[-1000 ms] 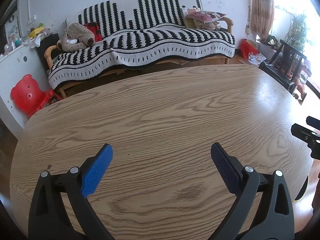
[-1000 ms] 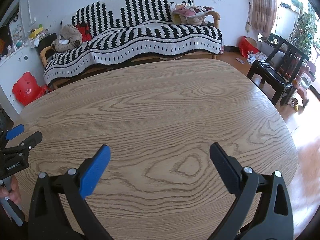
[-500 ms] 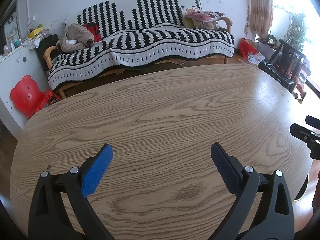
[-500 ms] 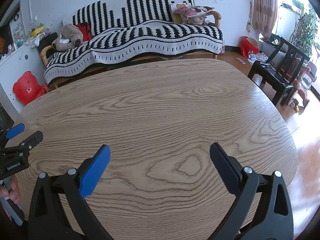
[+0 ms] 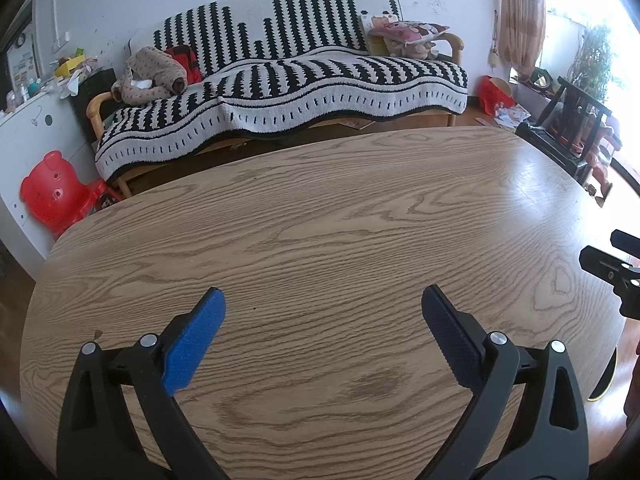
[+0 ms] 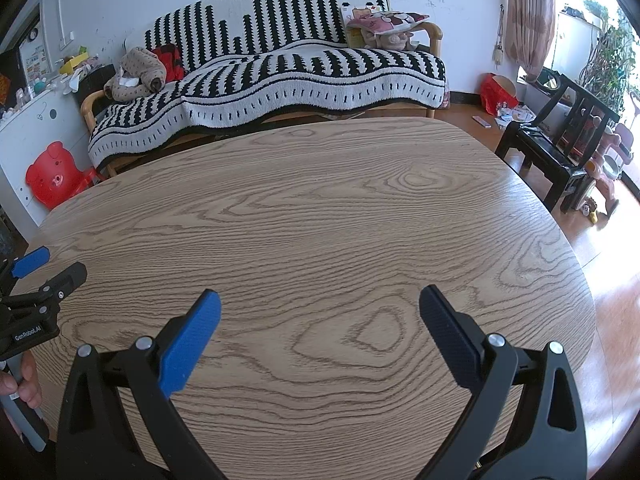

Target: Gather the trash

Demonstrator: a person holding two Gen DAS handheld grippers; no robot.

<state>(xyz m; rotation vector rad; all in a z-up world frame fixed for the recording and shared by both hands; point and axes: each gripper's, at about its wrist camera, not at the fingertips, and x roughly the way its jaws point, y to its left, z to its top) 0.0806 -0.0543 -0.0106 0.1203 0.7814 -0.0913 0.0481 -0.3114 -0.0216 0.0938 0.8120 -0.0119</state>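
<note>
Both grippers hover over the wooden table (image 5: 340,216), jaws spread wide and holding nothing. The left gripper (image 5: 322,320) fills the lower part of its frame; the right gripper (image 6: 320,320) does likewise. No trash lies between either pair of jaws, only bare wood grain. Scattered papers (image 5: 506,112) lie on the floor at upper right, well apart from the jaws.
</note>
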